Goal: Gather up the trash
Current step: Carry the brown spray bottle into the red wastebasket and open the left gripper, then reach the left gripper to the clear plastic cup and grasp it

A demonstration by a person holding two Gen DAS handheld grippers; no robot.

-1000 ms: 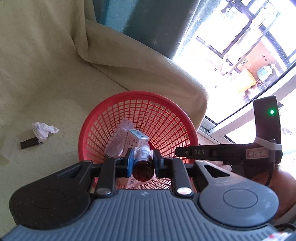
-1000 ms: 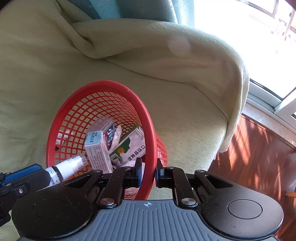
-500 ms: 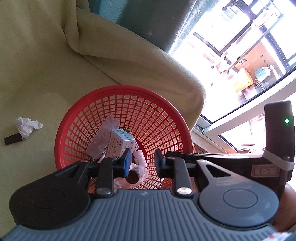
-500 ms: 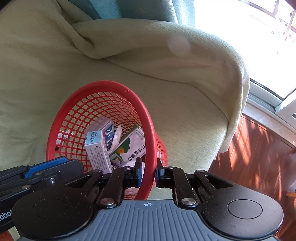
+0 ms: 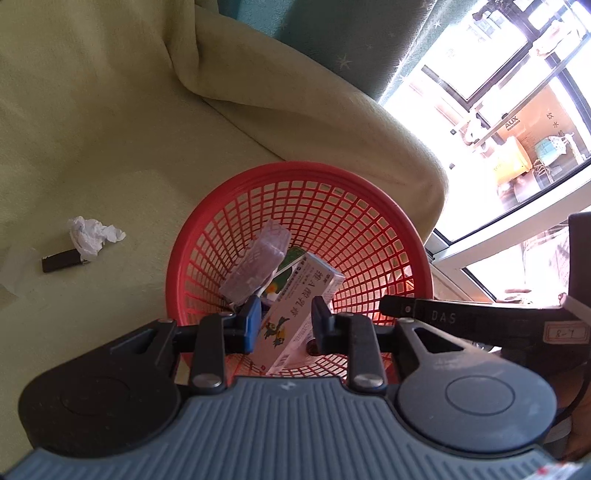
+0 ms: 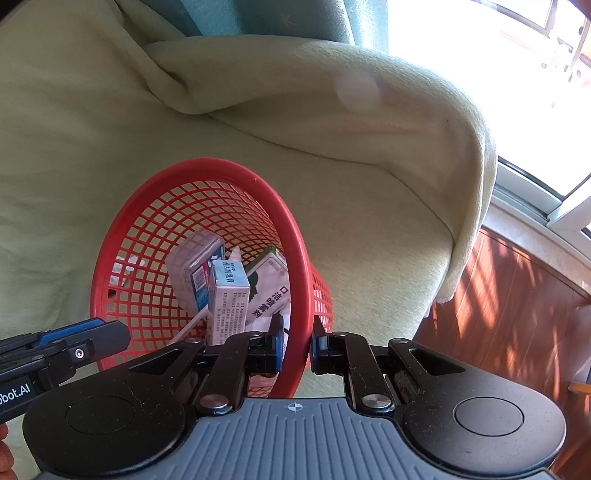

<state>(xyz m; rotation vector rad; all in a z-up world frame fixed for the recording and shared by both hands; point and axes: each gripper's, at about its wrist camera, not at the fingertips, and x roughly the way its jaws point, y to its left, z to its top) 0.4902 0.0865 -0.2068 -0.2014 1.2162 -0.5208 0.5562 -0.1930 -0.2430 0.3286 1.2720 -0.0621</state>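
A red mesh basket (image 5: 295, 170) stands on the sofa seat and holds a white medicine box (image 5: 314, 284) and a clear plastic pack (image 5: 258, 262). My left gripper (image 5: 286, 317) hovers open over the basket with nothing between its fingers. In the right wrist view, the basket (image 6: 207, 164) also shows a blue-and-white box (image 6: 227, 295) and a white-and-green box (image 6: 269, 291). My right gripper (image 6: 297, 341) is shut on the basket's near rim. On the seat, left of the basket, lie a crumpled white tissue (image 5: 92, 236) and a small dark wrapper (image 5: 61, 260).
The sofa wears a yellow-green cover (image 5: 110, 129), and its armrest (image 6: 369, 110) rises behind the basket. A teal curtain (image 5: 332, 33) and bright window (image 5: 498, 92) are beyond. Wooden floor (image 6: 517, 314) lies to the right of the sofa.
The left gripper opened and the brown bottle dropped from its jaws into the basket. That gripper then drew back to the right. The right gripper kept its hold on the rim.
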